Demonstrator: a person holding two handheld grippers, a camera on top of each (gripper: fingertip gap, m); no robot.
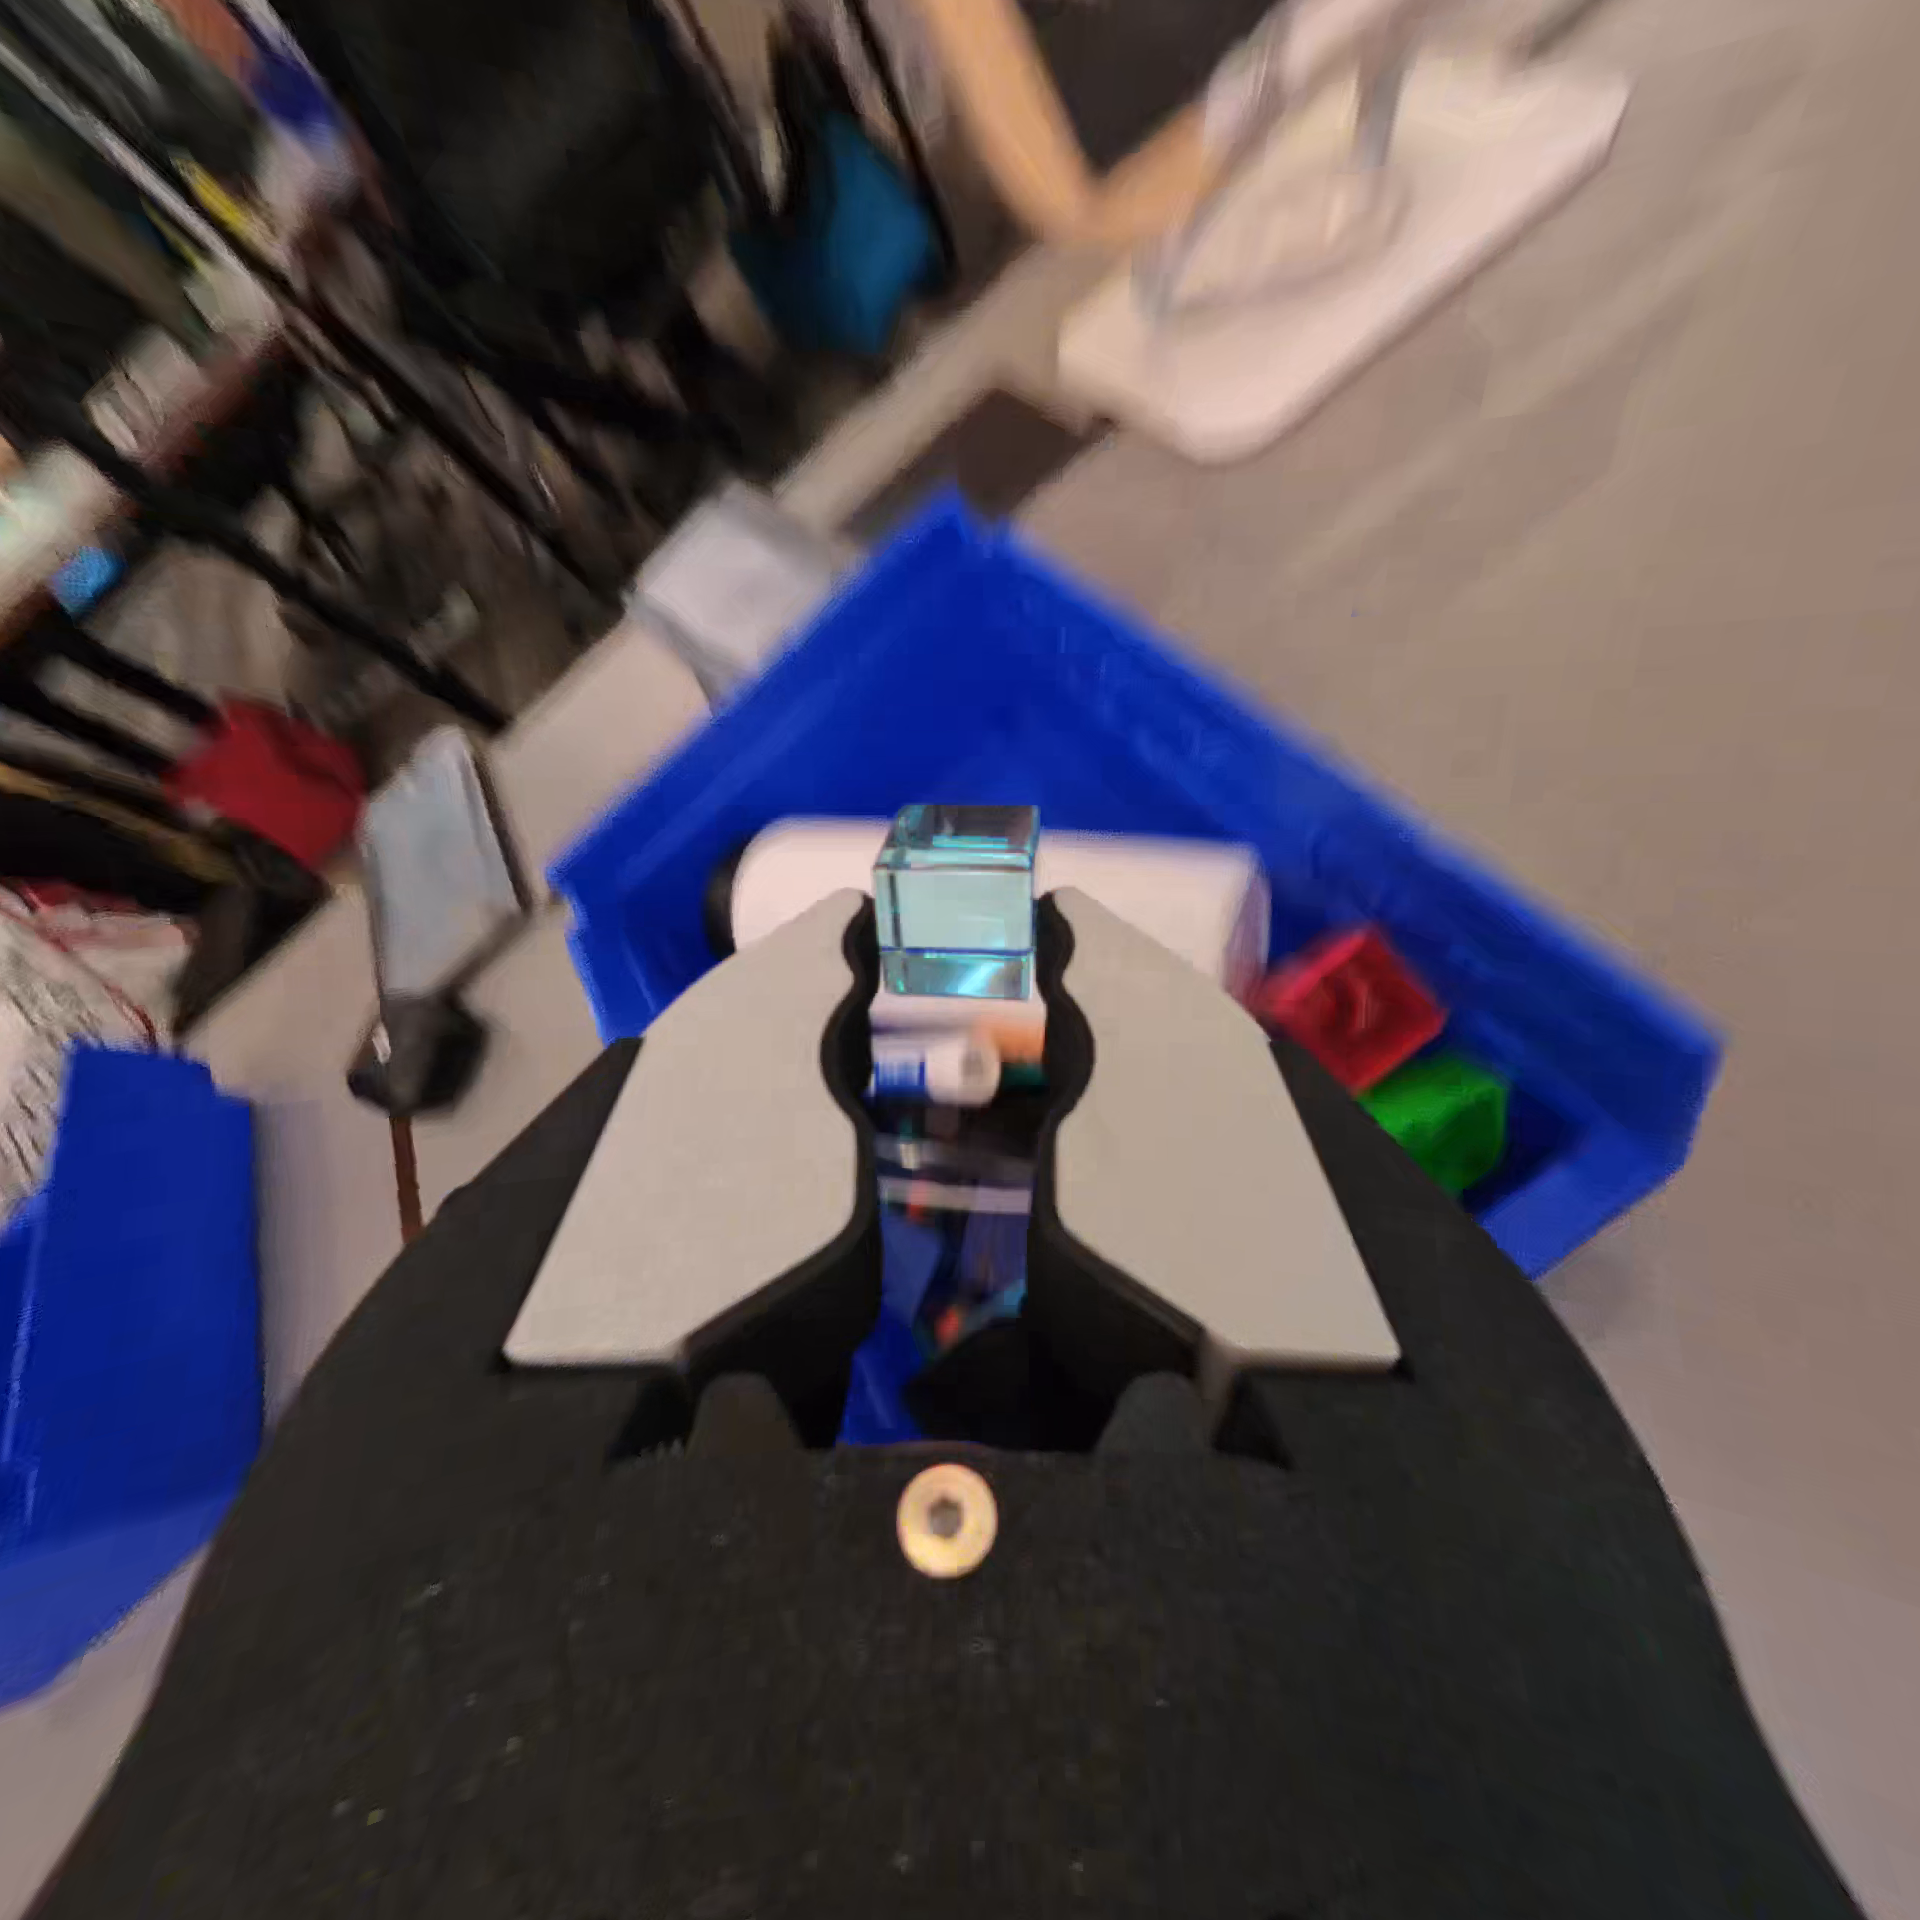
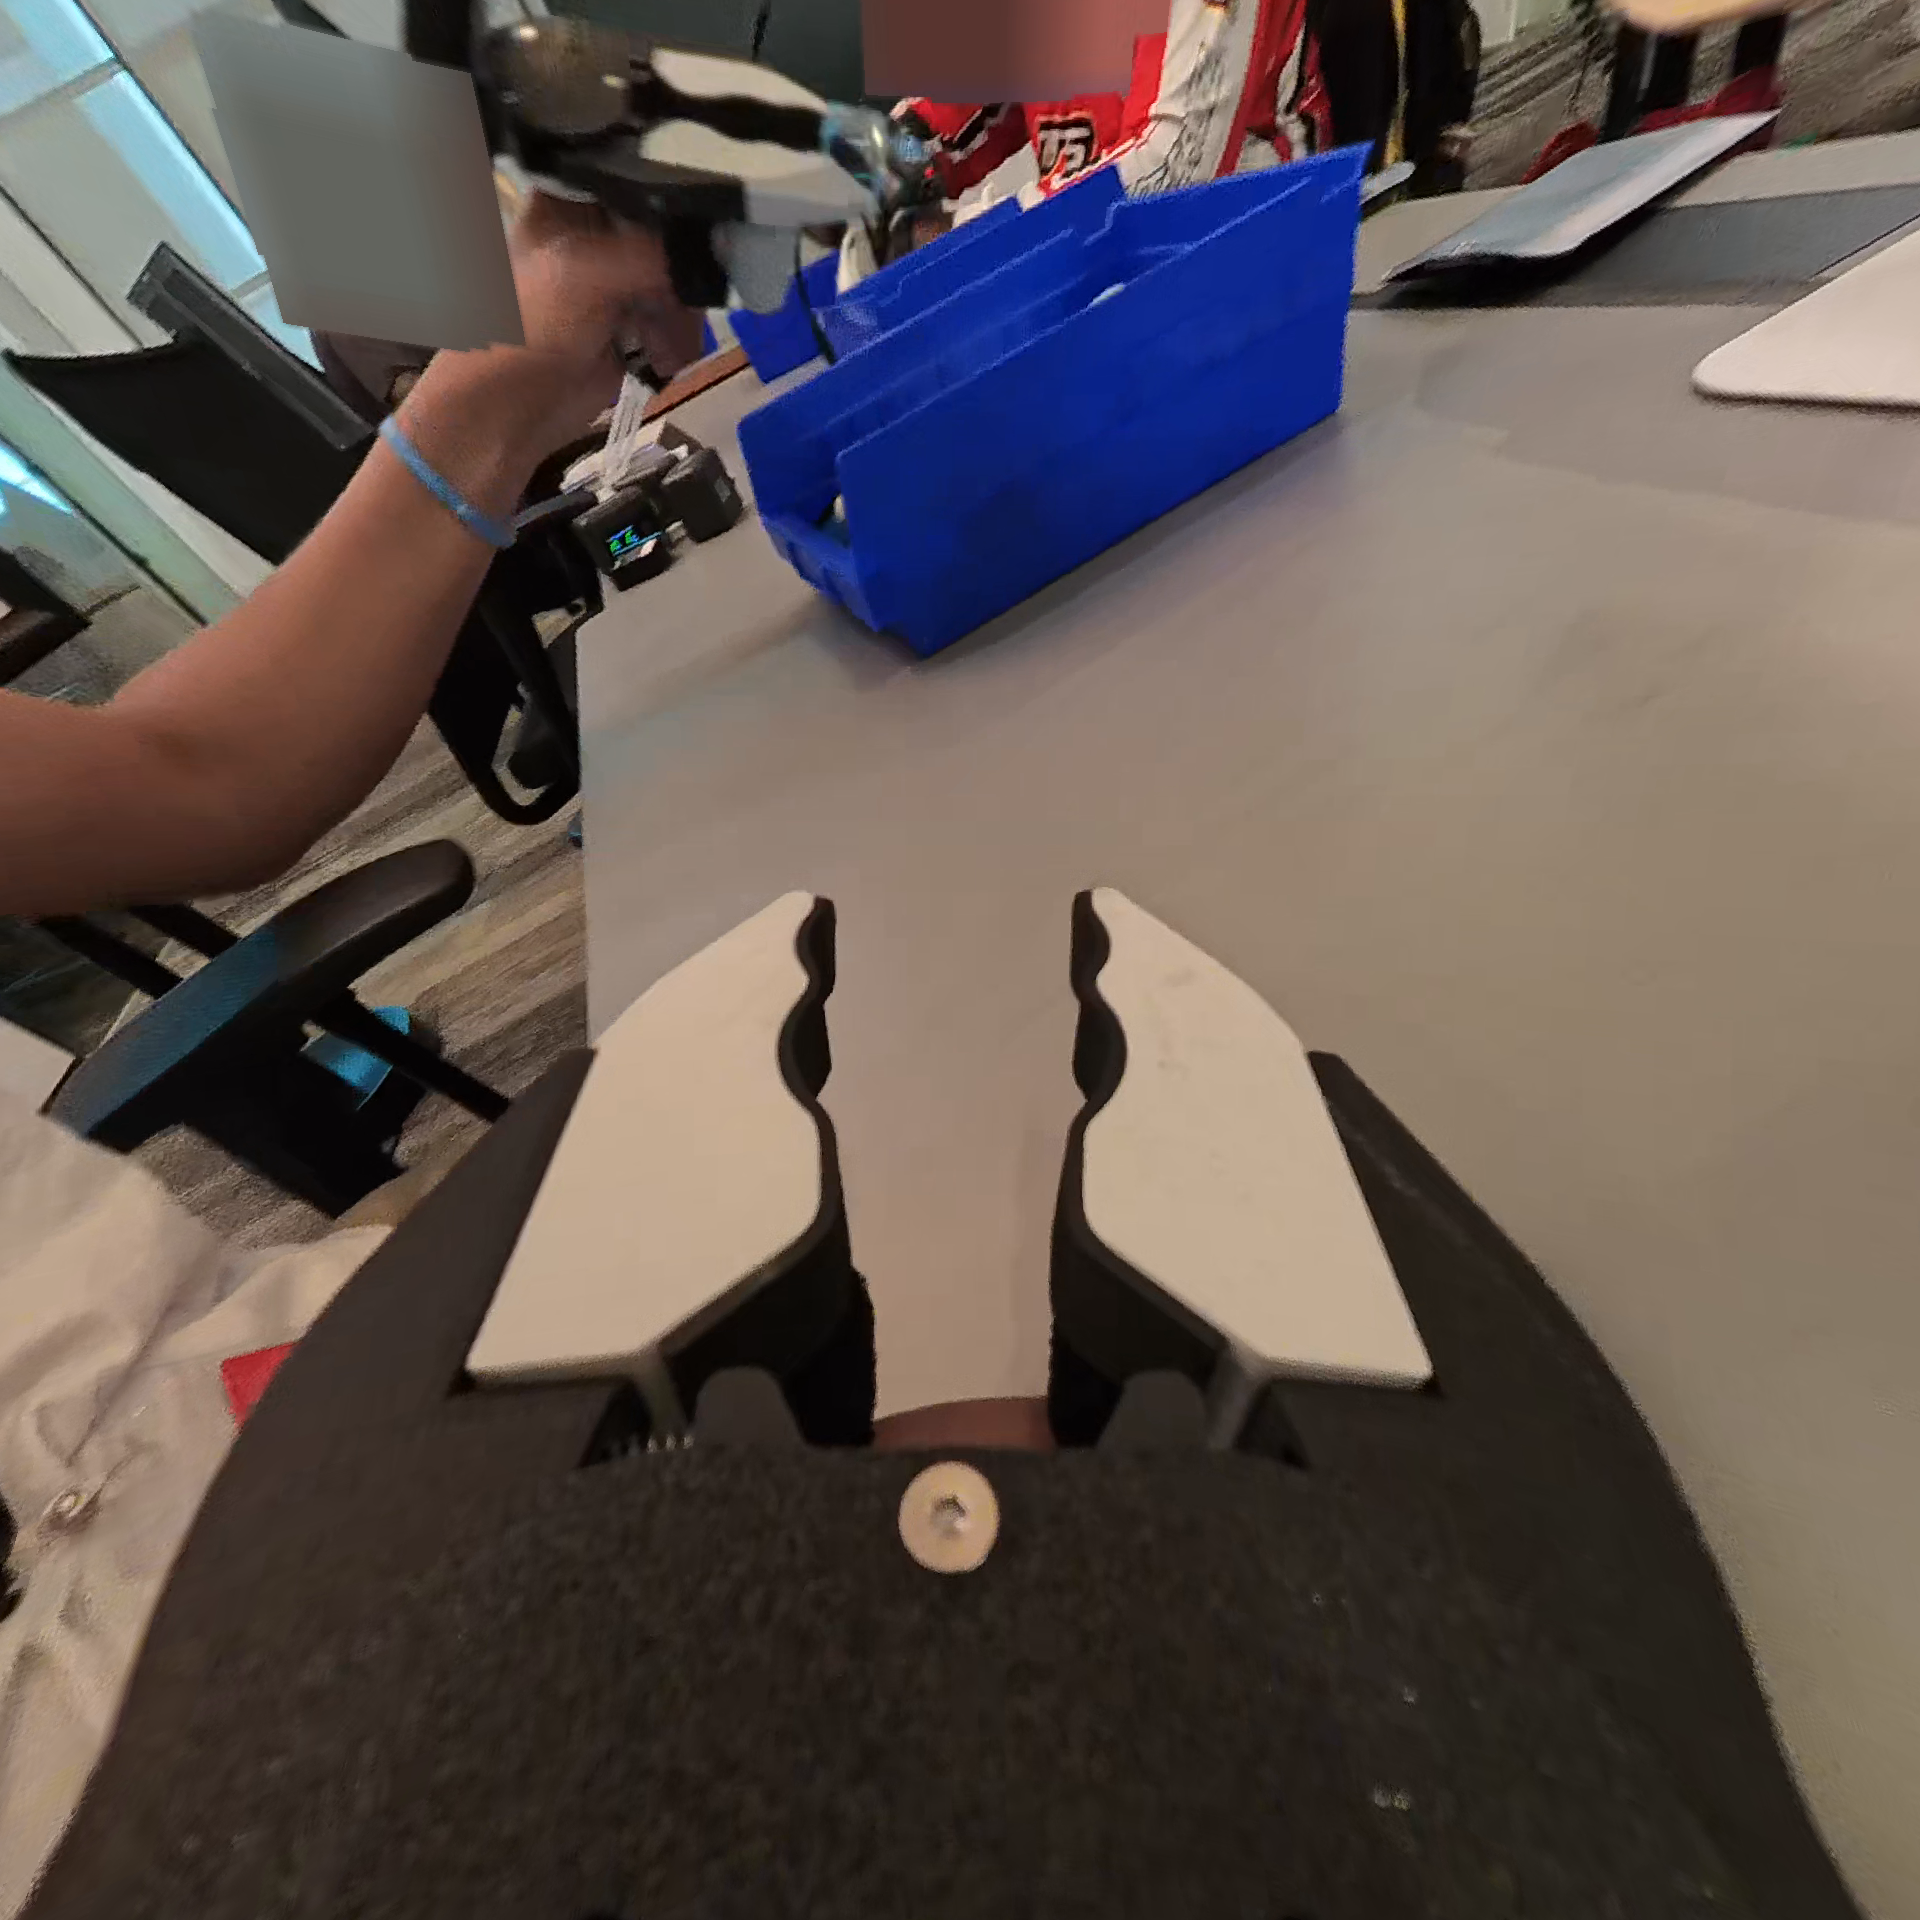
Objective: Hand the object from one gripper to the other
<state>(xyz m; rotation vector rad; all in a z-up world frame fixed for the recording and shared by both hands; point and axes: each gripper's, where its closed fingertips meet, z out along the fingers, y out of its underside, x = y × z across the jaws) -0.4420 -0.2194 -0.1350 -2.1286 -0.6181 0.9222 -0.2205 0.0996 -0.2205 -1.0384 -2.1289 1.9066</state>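
Note:
My left gripper (image 1: 956, 914) is shut on a clear, blue-tinted glass cube (image 1: 956, 899) and holds it at the fingertips, in the air above a blue bin (image 1: 1091, 675). The bin holds a white object (image 1: 1143, 883), a red block (image 1: 1351, 1003) and a green block (image 1: 1444, 1117). My right gripper (image 2: 951, 914) is open and empty, low over the grey table (image 2: 1351, 779). In the right wrist view the left gripper (image 2: 842, 145) shows far off at the upper left, held in a hand above the blue bin (image 2: 1091, 436), with the cube (image 2: 852, 130) at its tip.
A second blue bin (image 1: 114, 1299) stands at the left. A white flat object (image 2: 1829, 343) lies at the table's far right, a dark pad (image 2: 1610, 208) behind it. Black devices (image 2: 644, 520) sit at the table's left edge. A person's forearm (image 2: 260, 665) and a chair (image 2: 260, 997) are left. Left tips to right tips: about 40 cm.

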